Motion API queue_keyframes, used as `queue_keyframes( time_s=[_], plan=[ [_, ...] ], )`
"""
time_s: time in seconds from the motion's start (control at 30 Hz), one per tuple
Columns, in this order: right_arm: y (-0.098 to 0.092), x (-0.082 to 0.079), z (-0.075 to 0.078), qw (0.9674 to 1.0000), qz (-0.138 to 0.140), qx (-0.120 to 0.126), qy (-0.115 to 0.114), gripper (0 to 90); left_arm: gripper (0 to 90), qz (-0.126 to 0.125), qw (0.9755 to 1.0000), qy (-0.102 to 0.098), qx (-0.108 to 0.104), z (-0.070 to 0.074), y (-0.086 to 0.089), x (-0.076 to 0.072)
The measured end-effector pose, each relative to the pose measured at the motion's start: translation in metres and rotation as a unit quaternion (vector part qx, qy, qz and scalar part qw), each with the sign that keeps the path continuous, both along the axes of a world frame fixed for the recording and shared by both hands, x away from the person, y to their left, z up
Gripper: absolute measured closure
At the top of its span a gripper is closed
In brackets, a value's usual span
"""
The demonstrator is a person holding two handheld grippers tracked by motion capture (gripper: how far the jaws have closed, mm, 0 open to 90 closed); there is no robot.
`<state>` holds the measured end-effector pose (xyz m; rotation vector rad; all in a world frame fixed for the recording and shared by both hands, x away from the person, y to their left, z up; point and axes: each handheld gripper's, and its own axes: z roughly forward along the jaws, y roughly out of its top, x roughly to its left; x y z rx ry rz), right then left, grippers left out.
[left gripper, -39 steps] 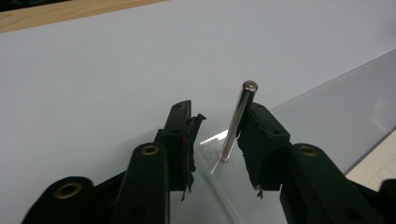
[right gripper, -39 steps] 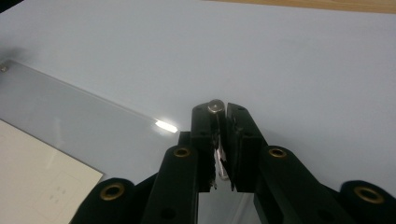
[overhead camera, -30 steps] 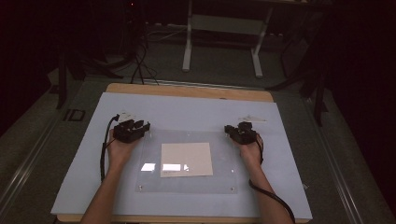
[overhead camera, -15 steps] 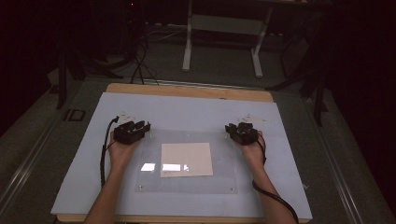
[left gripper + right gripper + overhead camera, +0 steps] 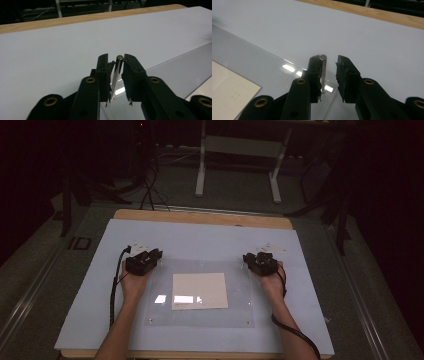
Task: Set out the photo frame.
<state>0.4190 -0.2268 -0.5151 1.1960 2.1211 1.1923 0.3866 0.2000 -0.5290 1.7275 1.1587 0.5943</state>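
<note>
Left gripper view: left gripper fingers just closing, clamped on metal pin. Right gripper fingers narrow; second pin touching left finger, gap beside other.

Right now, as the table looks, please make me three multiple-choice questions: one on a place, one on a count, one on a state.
1. Where does the cream sheet lie?
A. under the clear plate
B. on the floor
C. on the wooden edge

2. How many metal pins stand between jaws?
A. none
B. one
C. two

3. How do the left gripper jaws stand?
A. wide apart
B. close around a pin, just closing
C. holding paper

Answers: 1 A, the plate's glare crosses the sheet. 2 C, the left pin and the right pin, one in each gripper view. 3 B, little gap shows beside the pin.
</note>
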Motion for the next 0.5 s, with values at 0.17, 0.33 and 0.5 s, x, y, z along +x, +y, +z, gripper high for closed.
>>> queue_keyframes(
  time_s=[0.17,0.33,0.5],
  plan=[
    [-0.0029,0.0007,-0.0013,0.9999,0.005,0.009,0.006,72.7,77.9,0.006,0.9999,-0.008,-0.003,-0.0013,-0.0025,0.0015],
    [-0.0039,0.0006,-0.0025,0.9999,0.009,0.011,0.007,72.7,74.9,0.005,0.9999,-0.009,-0.006,-0.0034,-0.0024,0.0032],
    [-0.0039,0.0026,-0.0048,0.9998,0.010,0.010,0.011,72.1,71.2,0.010,0.9999,-0.008,-0.008,-0.0052,-0.0016,0.0059]
  ],
)
